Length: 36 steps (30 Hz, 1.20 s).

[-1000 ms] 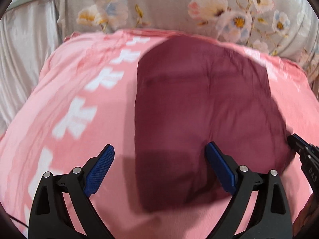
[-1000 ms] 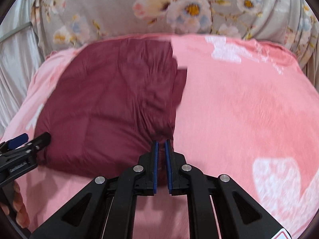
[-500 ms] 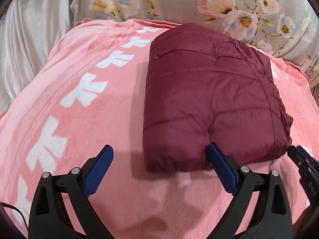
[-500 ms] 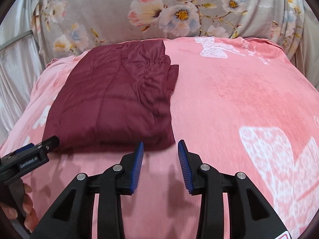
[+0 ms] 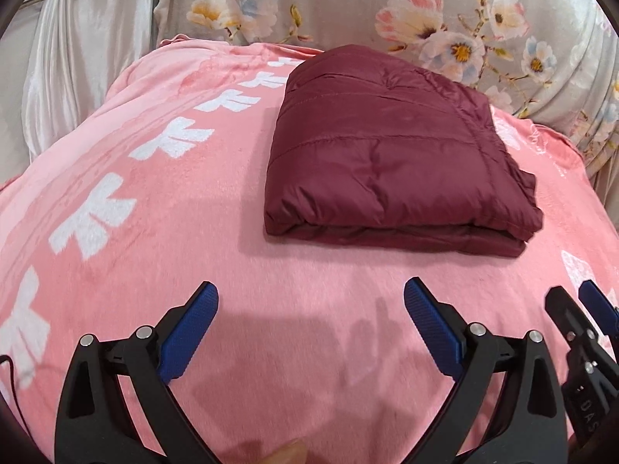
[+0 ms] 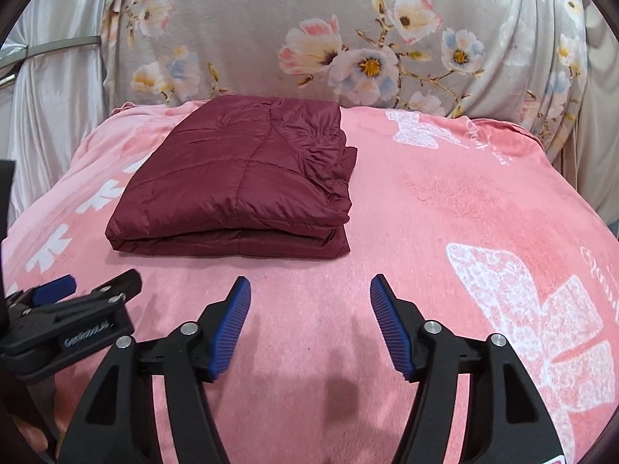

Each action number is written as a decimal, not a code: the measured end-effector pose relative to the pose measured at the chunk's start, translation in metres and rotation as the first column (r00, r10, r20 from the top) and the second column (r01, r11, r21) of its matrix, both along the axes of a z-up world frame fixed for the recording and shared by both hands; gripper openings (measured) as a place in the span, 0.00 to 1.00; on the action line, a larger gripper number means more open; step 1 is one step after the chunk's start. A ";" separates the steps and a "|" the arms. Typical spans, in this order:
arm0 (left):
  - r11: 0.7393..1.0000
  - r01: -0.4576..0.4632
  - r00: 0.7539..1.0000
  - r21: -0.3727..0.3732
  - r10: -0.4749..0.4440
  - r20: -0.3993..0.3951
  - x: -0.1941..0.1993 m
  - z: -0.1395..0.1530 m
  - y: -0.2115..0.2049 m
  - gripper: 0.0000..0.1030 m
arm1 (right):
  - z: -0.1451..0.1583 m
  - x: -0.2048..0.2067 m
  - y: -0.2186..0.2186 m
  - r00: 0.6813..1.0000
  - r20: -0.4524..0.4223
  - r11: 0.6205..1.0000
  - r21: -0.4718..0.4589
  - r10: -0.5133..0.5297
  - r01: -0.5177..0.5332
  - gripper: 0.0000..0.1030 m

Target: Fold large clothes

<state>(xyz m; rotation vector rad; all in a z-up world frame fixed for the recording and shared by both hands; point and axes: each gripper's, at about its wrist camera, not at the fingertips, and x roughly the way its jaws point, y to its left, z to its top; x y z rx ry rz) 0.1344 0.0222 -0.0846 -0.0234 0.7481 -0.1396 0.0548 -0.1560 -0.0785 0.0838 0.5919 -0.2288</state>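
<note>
Folded jacket [image 5: 390, 154], upper centre on blanket [image 5: 154, 201]: soft, puffy, light, slippery shell; best pinched at layered near edge. Left hand-held gripper [image 5: 311, 332] and right hand-held gripper [image 6: 310, 328] both spread wide, empty.

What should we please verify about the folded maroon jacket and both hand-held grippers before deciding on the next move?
1. Left hand-held gripper open and holding nothing: ok.
2. Right hand-held gripper open and holding nothing: ok.
3. Both hand-held grippers clear of the maroon jacket, with bare pink blanket between: ok.
4. Jacket folded into a compact stack of layers, near edge lined up: ok.
5. Right side neat: not ok; gathered fabric sticks out past the top layer there.
6. Far edge against the floral cushion tidy: cannot tell, it is hidden behind the bulk.
</note>
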 end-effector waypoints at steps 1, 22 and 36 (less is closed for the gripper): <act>1.000 -0.003 1.000 -0.003 0.003 -0.001 -0.003 0.000 0.000 0.92 | -0.001 0.000 -0.001 1.000 -0.004 1.000 0.004 -0.007 0.007 0.62; 0.995 -0.031 0.998 0.090 0.025 0.062 -0.018 0.003 -0.013 0.92 | -0.006 -0.003 0.001 0.999 -0.035 1.000 -0.011 -0.029 0.028 0.70; 0.993 -0.039 0.995 0.111 0.028 0.099 -0.024 0.005 -0.016 0.92 | -0.005 -0.004 0.004 0.999 -0.025 0.999 -0.027 -0.028 0.027 0.73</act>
